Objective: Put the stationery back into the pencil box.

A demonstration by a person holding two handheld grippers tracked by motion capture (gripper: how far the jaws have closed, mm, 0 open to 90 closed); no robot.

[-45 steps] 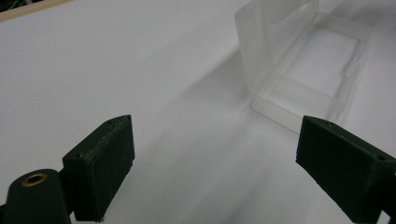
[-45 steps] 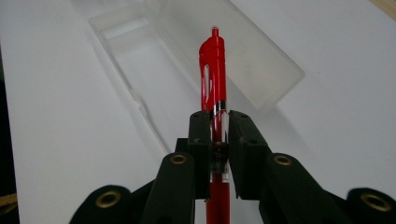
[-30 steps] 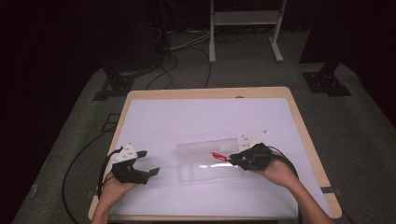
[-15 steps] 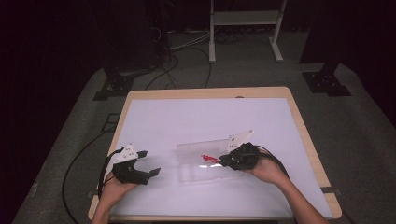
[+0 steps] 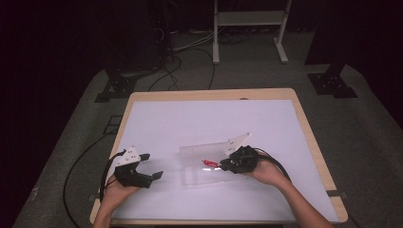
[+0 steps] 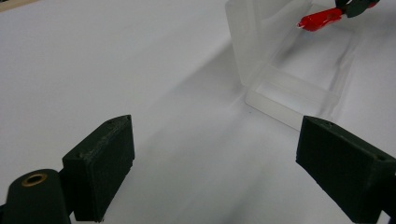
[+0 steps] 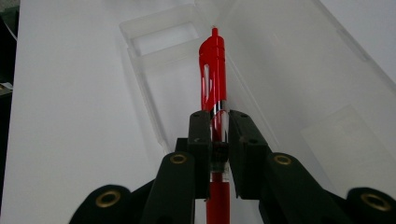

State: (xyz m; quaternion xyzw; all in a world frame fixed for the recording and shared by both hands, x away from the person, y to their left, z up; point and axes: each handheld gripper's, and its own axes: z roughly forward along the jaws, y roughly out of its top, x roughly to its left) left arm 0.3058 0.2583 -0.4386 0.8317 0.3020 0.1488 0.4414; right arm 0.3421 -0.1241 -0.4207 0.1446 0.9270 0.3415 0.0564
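Right gripper is clamped on a slim red plastic pen, hovering over the clear plastic open-lidded box mid-table. Left gripper, at 9 o'clock of the box, jaws wide apart, empty.

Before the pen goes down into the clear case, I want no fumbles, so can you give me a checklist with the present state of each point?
1. Right gripper clamped on the red pen: ok, both pads press its barrel.
2. Pen over the clear plastic case: ok, the tip points along the open tray.
3. Lid open: ok, it stands raised behind the tray.
4. Tray free of other things: ok, nothing lies in it.
5. Left gripper clear of the case: ok, jaws open, short of the case's near end.
6. Pen touching the tray floor: cannot tell.
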